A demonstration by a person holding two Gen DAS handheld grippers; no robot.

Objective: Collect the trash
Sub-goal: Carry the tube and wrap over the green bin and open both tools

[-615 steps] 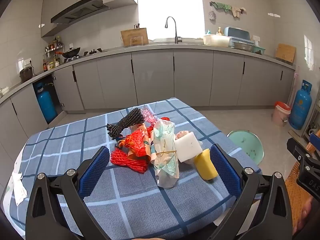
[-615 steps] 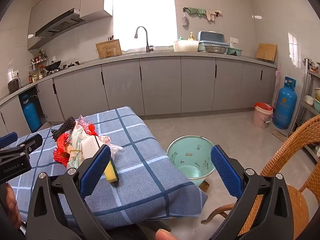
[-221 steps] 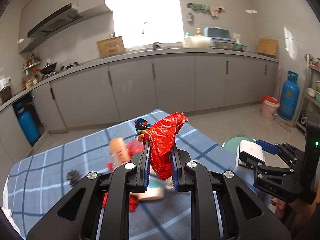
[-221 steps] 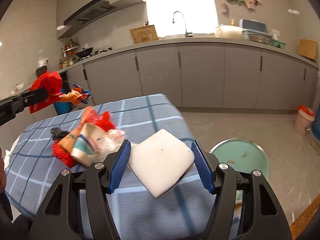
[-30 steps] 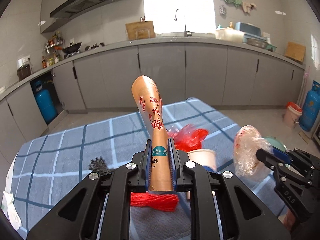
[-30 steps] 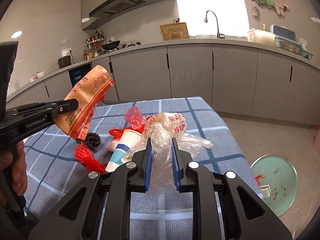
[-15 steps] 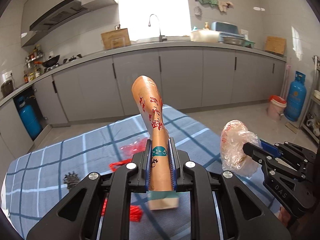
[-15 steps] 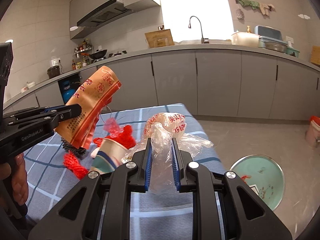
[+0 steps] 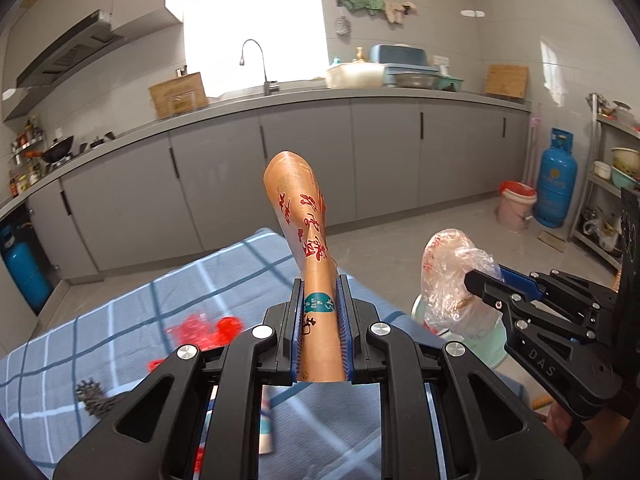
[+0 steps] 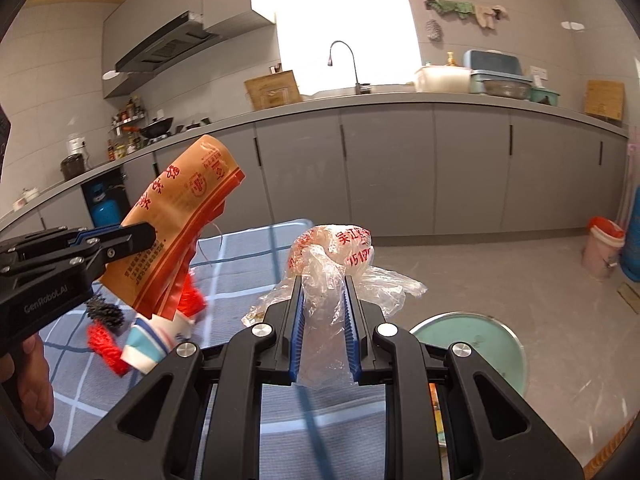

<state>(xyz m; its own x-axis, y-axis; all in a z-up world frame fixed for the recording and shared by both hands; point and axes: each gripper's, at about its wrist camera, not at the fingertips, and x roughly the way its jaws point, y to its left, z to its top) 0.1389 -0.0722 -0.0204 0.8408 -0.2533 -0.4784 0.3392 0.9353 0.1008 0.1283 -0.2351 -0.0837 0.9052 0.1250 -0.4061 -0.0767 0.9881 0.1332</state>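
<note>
Kitchen cabinets filled the background of the left wrist view, where the left gripper (image 9: 322, 330) was clamped on an orange wrapper (image 9: 306, 248) that stood upright between its blue pads. Below it lay the table (image 9: 160, 292) under a blue checked cloth, with blurred red netting (image 9: 204, 330) and a dark scrubber (image 9: 94, 398) on it. At the right edge the right gripper (image 9: 480, 276) held a crumpled plastic bag (image 9: 450, 280) in the air over a green basin (image 9: 486, 346) on the floor.

From the right wrist view, the right gripper (image 10: 324, 320) was closed on the plastic bag (image 10: 332, 264), which bulged out above the pads. The green basin (image 10: 476, 344) sat on the floor just beyond the table edge, lower right. On the left, the left gripper (image 10: 140, 236) pinched the orange wrapper (image 10: 180, 216), tilted, above a paper cup (image 10: 150, 338), red netting (image 10: 106, 344) and the scrubber (image 10: 104, 312) on the table (image 10: 240, 268). A hand (image 10: 28, 380) showed at the left edge.
</note>
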